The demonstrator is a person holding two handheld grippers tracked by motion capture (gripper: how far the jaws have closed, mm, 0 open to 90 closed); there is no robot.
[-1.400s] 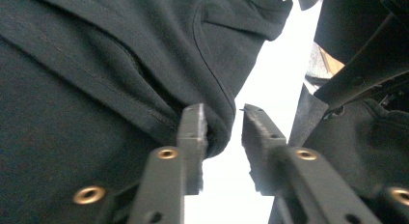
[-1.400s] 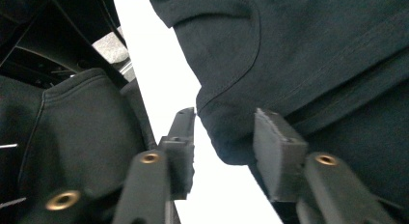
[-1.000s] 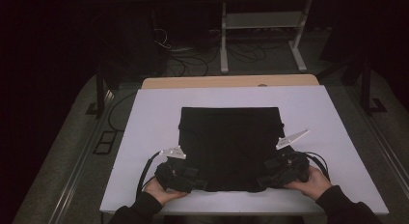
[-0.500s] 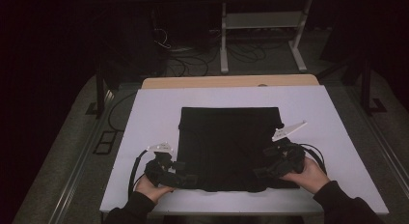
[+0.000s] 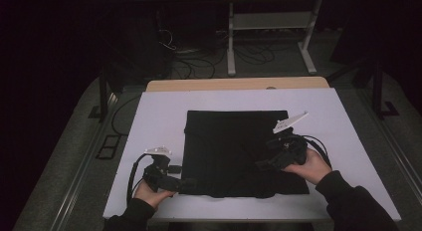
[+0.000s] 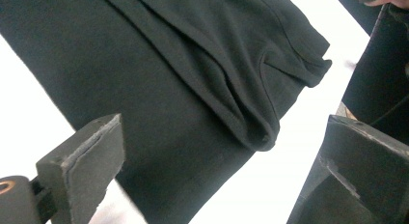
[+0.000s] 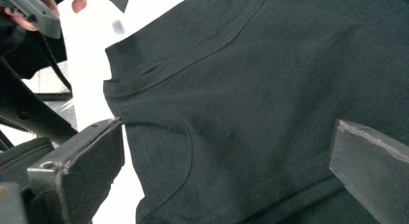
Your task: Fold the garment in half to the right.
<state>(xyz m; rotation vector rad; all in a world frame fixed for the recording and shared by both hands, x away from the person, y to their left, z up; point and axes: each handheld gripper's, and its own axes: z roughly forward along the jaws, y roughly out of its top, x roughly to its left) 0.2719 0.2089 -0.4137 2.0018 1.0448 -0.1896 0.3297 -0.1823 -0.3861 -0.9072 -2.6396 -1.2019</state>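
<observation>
The black garment [image 5: 239, 154] lies folded flat in the middle of the white counter [image 5: 149, 121] in the high view, which gives its square outline and both hands at its lower corners; the left gripper view adds a rumpled fold and ribbed hem [image 6: 308, 64] at upper right, and the right gripper view a curved seam [image 7: 193, 55] at upper centre. The left tool [image 5: 191, 183] sits at the lower left edge, its jaws just having spread wide, released, cloth below them but unpinched. The right tool [image 5: 263, 164] hovers over the lower right part, jaws wide apart, gripping nothing
</observation>
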